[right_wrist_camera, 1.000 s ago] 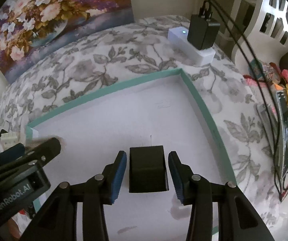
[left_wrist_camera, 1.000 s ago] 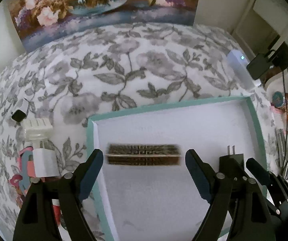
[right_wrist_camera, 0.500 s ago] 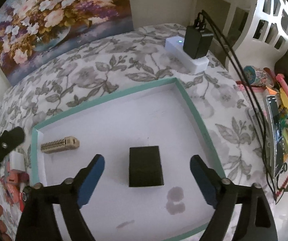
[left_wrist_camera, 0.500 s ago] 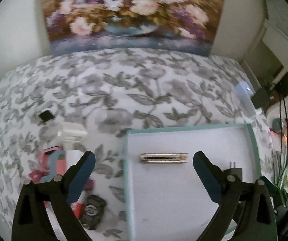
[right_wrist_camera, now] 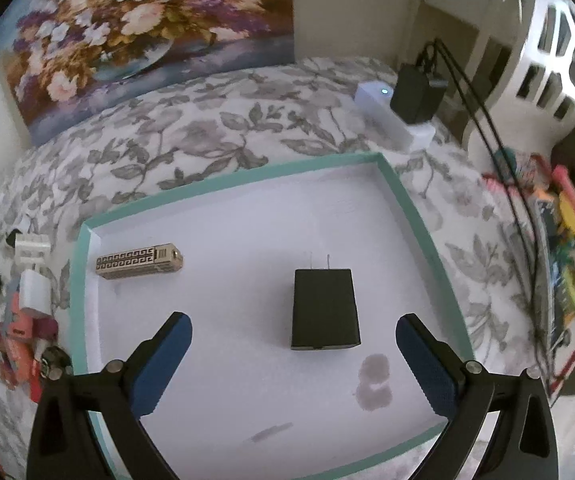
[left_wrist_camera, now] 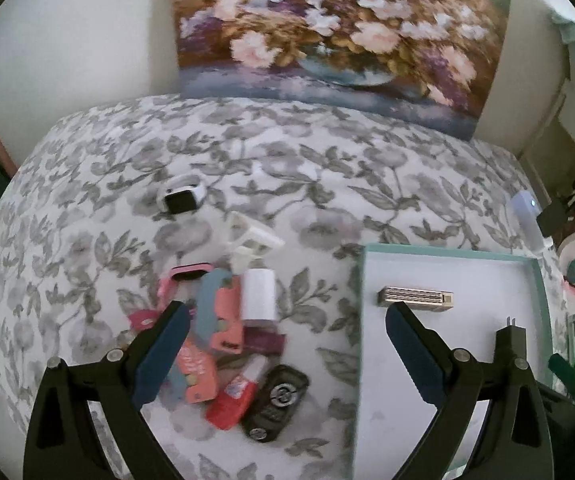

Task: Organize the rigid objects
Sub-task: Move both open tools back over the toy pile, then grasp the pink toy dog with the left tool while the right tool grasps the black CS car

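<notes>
We can read no brand or lettering on anything here; the printing on the small packets is too blurred.

Our left claw (left_wrist_camera: 285, 350) stands wide open and holds nothing, hanging above the floral bedspread (left_wrist_camera: 287, 168) between a heap of small items (left_wrist_camera: 223, 328) and the teal-rimmed tray (left_wrist_camera: 361, 320). Our right claw (right_wrist_camera: 293, 360) is also spread wide and empty, poised over the tray (right_wrist_camera: 223, 188) with the black plug adapter (right_wrist_camera: 324, 308) lying between and just beyond its fingers, untouched.

The adapter is a matte black block lying flat on the tray's white floor, its two metal prongs pointing away from us. Well apart from it, near the tray's left wall, lies a gold bar with a Greek-key pattern (right_wrist_camera: 140, 261). On the bedspread left of the tray sit a white charger cube (left_wrist_camera: 259, 295), pink and red packets, a black key fob (left_wrist_camera: 275, 402) and, farther off, a small white-and-black gadget (left_wrist_camera: 183, 199).
</notes>
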Available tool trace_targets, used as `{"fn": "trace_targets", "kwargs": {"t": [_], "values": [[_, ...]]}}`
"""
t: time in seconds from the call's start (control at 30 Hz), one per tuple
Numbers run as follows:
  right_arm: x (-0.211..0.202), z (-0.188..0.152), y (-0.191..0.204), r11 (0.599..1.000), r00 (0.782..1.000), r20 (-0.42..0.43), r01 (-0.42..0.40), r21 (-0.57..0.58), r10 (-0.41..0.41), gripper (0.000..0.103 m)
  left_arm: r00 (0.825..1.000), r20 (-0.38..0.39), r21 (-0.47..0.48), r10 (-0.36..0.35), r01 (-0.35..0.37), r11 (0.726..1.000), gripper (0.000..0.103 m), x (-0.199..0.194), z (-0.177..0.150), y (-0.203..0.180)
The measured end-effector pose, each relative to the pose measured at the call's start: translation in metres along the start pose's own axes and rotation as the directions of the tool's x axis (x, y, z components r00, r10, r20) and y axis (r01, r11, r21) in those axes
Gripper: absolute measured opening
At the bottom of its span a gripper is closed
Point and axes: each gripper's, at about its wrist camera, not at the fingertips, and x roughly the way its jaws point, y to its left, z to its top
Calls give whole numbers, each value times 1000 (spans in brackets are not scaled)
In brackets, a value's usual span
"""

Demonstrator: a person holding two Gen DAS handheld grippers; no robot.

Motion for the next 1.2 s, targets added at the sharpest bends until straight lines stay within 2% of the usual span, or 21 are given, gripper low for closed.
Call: {"fn": "trace_targets", "kwargs": {"t": [0.1, 0.17, 0.33, 0.47, 0.57, 0.8, 0.97, 1.07, 1.2], "values": [[-8, 0, 9, 1000, 1000, 30, 0, -25, 1, 103, 1000, 4, -40, -2, 3, 999, 98, -4, -5, 22], [-13, 1, 15, 999, 998, 38, -47, -22, 48, 103, 1000, -1, -76, -5, 5, 997, 98, -7, -6, 41], [-28, 3, 48, 989, 988, 73, -135, -63, 139, 103, 999, 3, -105, 44, -44, 993, 98, -21, -4, 79], [-37, 1, 81, 973, 974, 63, -209, -102, 216, 103, 997, -7, -145, 75, -76, 987, 98, -27, -4, 111], [-42, -3, 105, 961, 969, 56, -228, -157, 240, 103, 994, -29, -172, 105, -109, 979, 98, -27, -4, 132], [-39, -18, 152, 931, 954, -22, -296, -211, 299, 103, 992, -100, -217, 75, -96, 971, 98, -13, -13, 154], [-29, -31, 180, 913, 946, -80, -324, -246, 314, 103, 984, -163, -231, 76, -113, 966, 98, 3, -22, 161], [-19, -38, 196, 898, 930, -129, -367, -243, 345, 103, 980, -189, -251, 62, -109, 962, 98, 14, -25, 167], [-11, -41, 200, 906, 934, -153, -352, -234, 323, 102, 968, -243, -229, 56, -113, 967, 98, 35, -31, 166]]}}
